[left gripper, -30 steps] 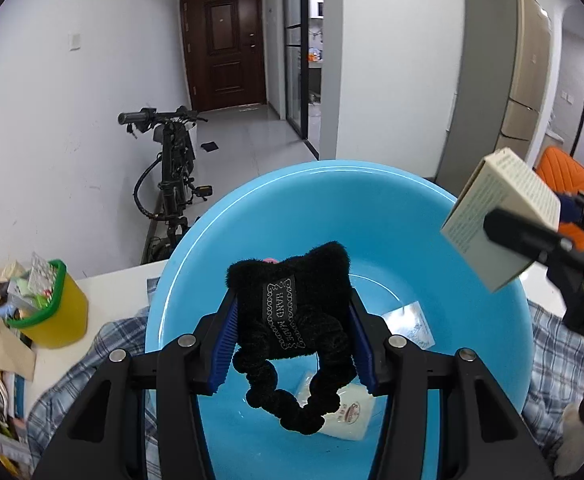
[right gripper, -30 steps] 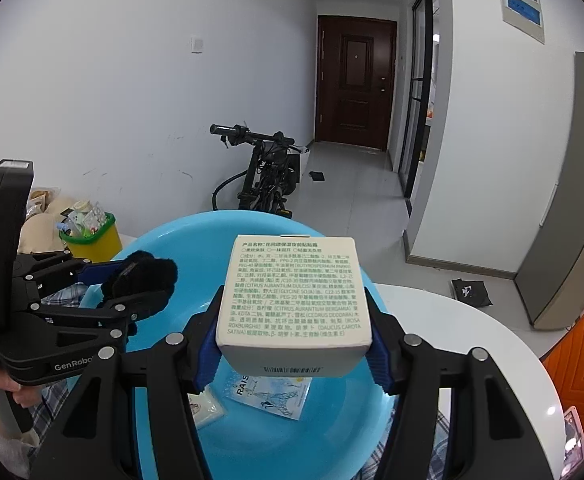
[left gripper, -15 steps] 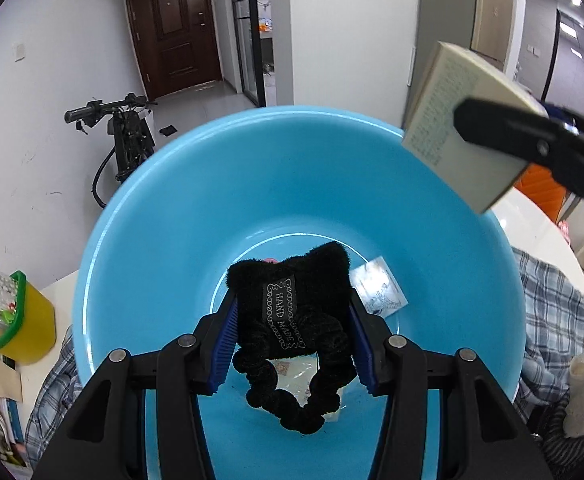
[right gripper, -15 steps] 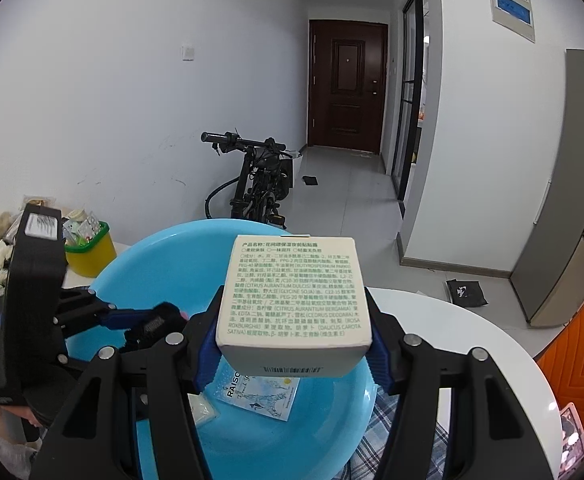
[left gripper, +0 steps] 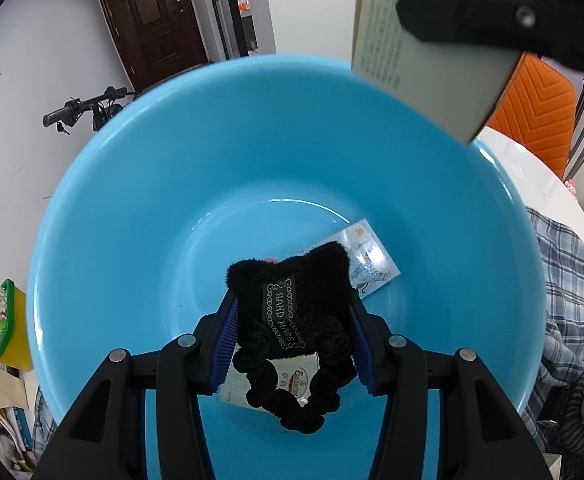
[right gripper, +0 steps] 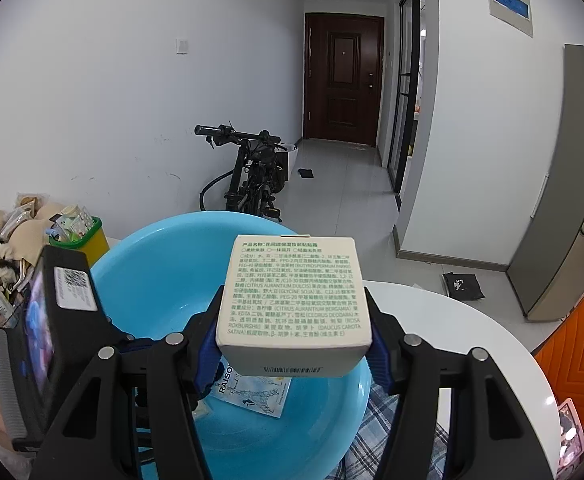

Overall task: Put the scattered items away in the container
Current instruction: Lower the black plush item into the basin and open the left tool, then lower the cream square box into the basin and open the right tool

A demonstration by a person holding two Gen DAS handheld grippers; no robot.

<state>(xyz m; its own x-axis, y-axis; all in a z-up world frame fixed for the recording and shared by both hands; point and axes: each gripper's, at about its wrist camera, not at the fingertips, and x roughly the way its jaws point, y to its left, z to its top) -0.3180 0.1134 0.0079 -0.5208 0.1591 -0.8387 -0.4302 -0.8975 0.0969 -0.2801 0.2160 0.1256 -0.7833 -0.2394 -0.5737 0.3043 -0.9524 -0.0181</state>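
Note:
My left gripper (left gripper: 290,312) is shut on a black fuzzy scrunchie (left gripper: 292,320) with a "HAND MADE" label and holds it inside the blue basin (left gripper: 152,200), above its bottom. Two flat sachets (left gripper: 368,264) lie in the basin. My right gripper (right gripper: 294,320) is shut on a cream carton with green print (right gripper: 294,300) and holds it over the basin's (right gripper: 152,280) right rim. The carton also shows at the top right of the left wrist view (left gripper: 420,64). The left gripper's body (right gripper: 52,340) shows at the left of the right wrist view.
The basin stands on a plaid cloth (left gripper: 564,280) on a white round table (right gripper: 472,340). A yellow tub with a green rim (right gripper: 84,236) and clutter sit at the left. An orange chair (left gripper: 532,112) is at the right. A bicycle (right gripper: 252,172) leans on the far wall.
My left gripper has moved forward and down into the basin with the scrunchie. My right gripper has lifted a little and come closer to the left one, still holding the carton.

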